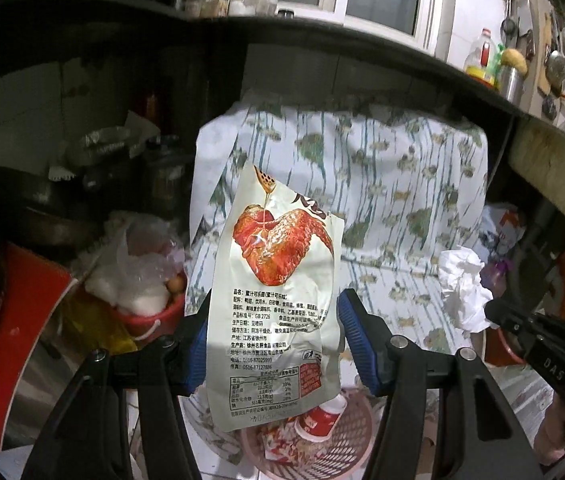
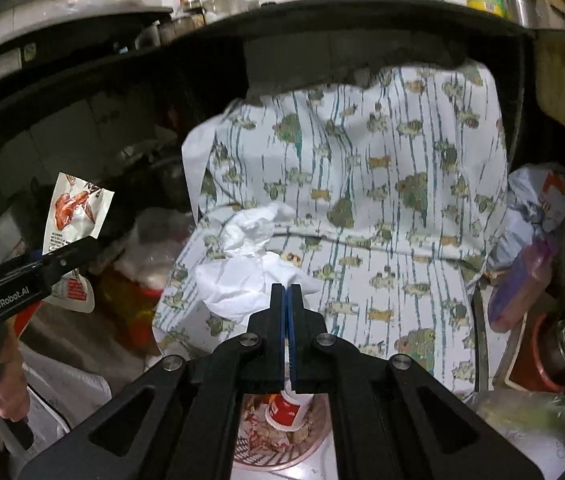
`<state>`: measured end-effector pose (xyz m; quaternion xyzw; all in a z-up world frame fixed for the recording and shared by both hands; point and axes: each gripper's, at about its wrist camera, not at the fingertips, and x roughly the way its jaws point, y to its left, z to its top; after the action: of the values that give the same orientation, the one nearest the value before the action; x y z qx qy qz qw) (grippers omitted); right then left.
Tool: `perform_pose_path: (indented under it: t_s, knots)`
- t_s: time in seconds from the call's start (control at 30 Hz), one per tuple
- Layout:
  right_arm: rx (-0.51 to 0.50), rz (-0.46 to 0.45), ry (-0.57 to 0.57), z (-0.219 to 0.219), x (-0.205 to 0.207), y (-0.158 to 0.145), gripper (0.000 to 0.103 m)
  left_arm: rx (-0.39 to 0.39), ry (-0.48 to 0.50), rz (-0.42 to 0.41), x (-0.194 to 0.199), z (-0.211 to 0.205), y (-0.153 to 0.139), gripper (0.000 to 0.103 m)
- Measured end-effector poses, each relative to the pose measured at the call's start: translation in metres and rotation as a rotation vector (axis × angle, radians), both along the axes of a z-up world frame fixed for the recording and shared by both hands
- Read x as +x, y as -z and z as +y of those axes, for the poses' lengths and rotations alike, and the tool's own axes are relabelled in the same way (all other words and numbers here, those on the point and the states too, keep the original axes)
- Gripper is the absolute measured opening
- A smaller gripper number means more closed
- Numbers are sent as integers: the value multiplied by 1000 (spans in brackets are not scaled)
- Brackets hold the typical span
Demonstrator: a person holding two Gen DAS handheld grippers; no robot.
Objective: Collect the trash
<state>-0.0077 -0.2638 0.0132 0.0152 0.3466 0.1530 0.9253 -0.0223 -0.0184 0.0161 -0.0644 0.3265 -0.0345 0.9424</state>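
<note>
Both cams ride right behind their own fingers and tilt down and forward at the patterned cloth hanging under the dark counter edge, pretty close up. The left one has the pink basket just below its left gripper, and the right one sees the same basket under its right gripper. Each catches the other at its edge, and both share the cloth, basket and counter shelf.

Left claw fills the bottom centre of its own view, blue pads part-way apart, clamped on a wrapper. Right claw at bottom centre, pads pressed together, pinching tissue. Bare hand at lower left grips the left handle.
</note>
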Motion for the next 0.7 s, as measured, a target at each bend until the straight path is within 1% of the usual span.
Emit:
perform_pose_path:
  t_s: [0.13, 0.27, 0.33, 0.47, 0.57, 0.67, 0.7]
  knots:
    - [21, 66, -12, 1, 5, 18, 1, -11, -3, 43, 5, 2, 15, 61]
    - [-11, 96, -30, 7, 6, 29, 1, -48, 3, 108, 11, 7, 31, 61]
    - [-20, 129, -39, 9, 8, 37, 1, -63, 9, 146, 15, 8, 40, 61]
    - [-20, 218, -53, 12, 15, 59, 1, -85, 16, 202, 21, 9, 55, 61]
    - [-44, 294, -59, 18, 26, 80, 1, -134, 34, 246, 26, 11, 67, 61]
    - [-27, 383, -68, 18, 31, 100, 1, -176, 48, 333, 32, 13, 90, 61]
    - [-19, 428, -76, 17, 32, 110, 1, -206, 55, 371, 34, 13, 101, 61]
